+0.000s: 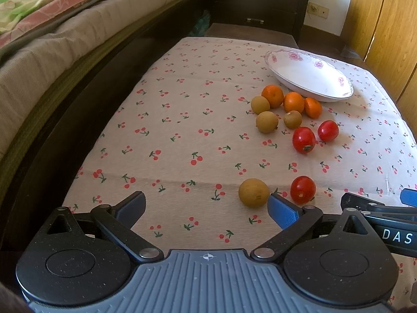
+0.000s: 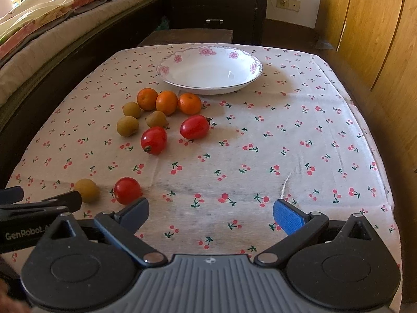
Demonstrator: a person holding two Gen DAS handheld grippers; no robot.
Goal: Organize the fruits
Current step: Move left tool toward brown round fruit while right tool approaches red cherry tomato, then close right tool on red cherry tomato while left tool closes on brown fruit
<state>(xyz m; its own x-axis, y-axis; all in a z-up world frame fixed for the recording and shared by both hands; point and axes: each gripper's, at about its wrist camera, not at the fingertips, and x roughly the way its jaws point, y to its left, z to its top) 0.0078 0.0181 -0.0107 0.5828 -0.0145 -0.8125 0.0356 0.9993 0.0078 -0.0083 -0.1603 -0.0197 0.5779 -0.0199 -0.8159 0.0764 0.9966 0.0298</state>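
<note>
A white flowered plate (image 2: pixel 250 77) (image 1: pixel 336 92) stands empty at the far side of the cherry-print table. In front of it lie three oranges (image 2: pixel 166 102) (image 1: pixel 293 101), three brown longans (image 2: pixel 127 126) (image 1: pixel 267 121) and two red tomatoes (image 2: pixel 153 140) (image 1: pixel 303 139). Nearer me sit a lone longan (image 1: pixel 253 192) (image 2: pixel 87 190) and a lone tomato (image 1: pixel 302 189) (image 2: pixel 127 190). My left gripper (image 1: pixel 208 208) is open, its right fingertip beside the lone longan. My right gripper (image 2: pixel 211 212) is open over bare cloth, with the lone tomato just beyond its left fingertip.
A bed (image 1: pixel 52 52) with quilts runs along the left of the table. A dark drawer chest (image 2: pixel 224 5) stands behind it and wooden cabinet doors (image 2: pixel 378 39) line the right. The cloth (image 2: pixel 286 143) right of the fruit is bare.
</note>
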